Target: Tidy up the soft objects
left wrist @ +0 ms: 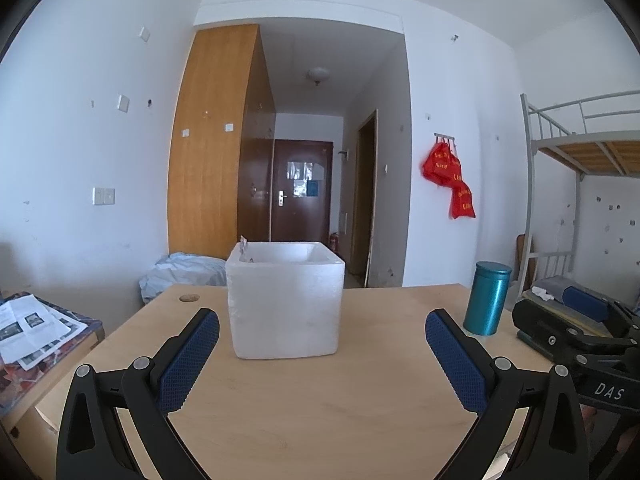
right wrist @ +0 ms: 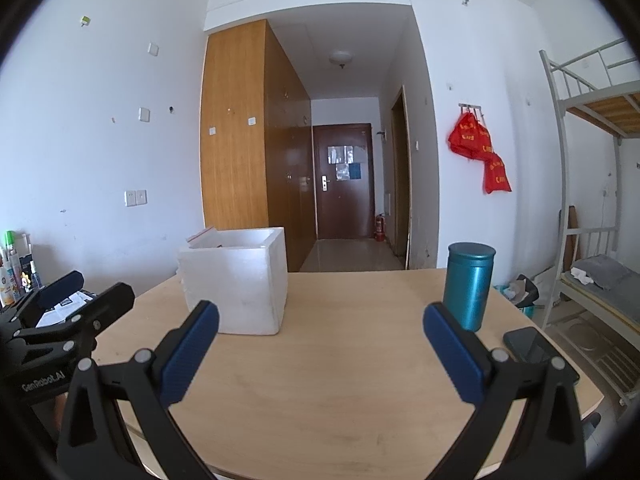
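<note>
We see both tools spread wide, nothing gripped, hovering over the tabletop [left wrist: 320,420]. Left tool [left wrist: 322,330] sits right in front of the white foam box [left wrist: 286,300]; right tool [right wrist: 320,322] is front-right of the box. Teal canister [right wrist: 468,286] stands right of box, phone [right wrist: 536,350] further right. Box contents mostly hidden.

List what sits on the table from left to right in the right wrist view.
White foam box → teal canister → black phone, flat near the table's right edge.
</note>
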Demonstrator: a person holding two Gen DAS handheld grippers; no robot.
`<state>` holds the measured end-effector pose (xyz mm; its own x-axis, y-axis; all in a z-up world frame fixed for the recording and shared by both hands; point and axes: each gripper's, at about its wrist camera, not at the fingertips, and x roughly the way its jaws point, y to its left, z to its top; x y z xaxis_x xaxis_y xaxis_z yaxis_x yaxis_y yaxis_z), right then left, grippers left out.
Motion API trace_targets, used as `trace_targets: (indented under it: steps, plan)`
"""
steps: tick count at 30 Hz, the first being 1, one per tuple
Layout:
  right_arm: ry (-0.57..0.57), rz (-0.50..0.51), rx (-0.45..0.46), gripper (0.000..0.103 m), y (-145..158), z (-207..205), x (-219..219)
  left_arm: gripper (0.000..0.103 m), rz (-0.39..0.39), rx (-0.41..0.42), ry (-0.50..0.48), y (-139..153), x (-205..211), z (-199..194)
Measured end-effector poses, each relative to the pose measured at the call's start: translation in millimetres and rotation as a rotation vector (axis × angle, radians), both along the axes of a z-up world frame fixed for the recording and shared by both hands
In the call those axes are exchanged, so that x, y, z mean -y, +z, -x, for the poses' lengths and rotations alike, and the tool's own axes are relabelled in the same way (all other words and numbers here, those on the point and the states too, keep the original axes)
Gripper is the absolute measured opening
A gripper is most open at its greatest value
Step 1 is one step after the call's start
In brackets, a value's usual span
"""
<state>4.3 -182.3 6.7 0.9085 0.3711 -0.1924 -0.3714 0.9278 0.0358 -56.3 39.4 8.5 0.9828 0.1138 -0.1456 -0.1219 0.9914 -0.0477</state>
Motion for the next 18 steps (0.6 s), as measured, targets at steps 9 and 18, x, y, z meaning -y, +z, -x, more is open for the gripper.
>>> trace_targets:
  steps: [9,18]
  plan:
    - [0.0,0.002,-0.002,0.103,0.4,0.8,0.4,0.103,-0.005,-0.001,0.002,-0.6,1.4,-1.0]
    - [-0.002,0.005,-0.003,0.103,0.5,1.8,0.5,0.103,-0.005,-0.005,0.0,-1.9,1.0,-0.7]
